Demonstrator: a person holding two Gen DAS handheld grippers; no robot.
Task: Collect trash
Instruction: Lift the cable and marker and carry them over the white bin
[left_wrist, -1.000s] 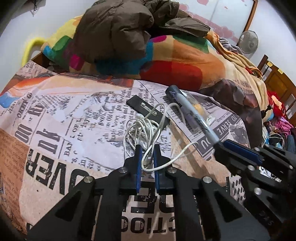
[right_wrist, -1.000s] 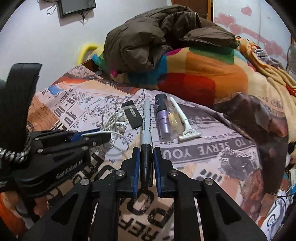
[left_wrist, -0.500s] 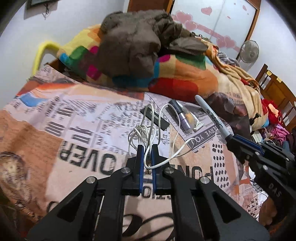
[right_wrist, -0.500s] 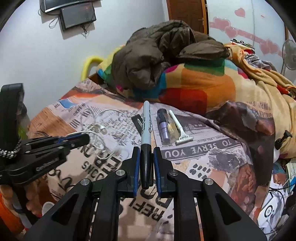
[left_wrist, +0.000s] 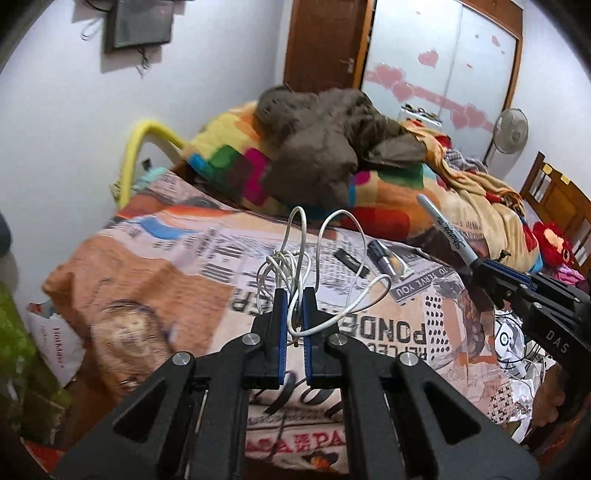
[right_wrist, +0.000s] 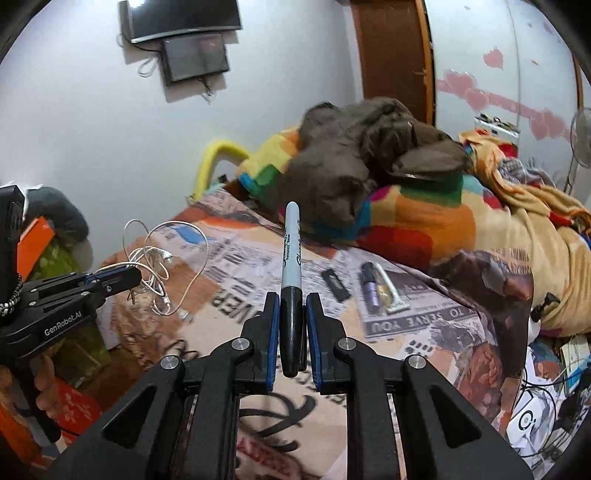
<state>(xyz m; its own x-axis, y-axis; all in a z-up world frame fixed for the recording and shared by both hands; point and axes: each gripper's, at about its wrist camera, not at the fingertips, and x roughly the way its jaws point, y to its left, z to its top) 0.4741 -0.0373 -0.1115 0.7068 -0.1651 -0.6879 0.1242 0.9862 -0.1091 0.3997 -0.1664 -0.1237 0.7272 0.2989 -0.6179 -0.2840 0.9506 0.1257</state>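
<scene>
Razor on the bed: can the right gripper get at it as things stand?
Probably not yet. The right gripper is shut on the marker, so its jaws are full. The razor itself lies uncovered on the bedspread, beside the purple tube.

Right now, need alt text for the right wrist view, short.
The right tool is shut on a black marker that points away over a bed with a newspaper-print sheet. At left, the left tool holds a tangle of white earphone cable in the air. A black flat item, a purple tube and a razor lie on the sheet.
</scene>
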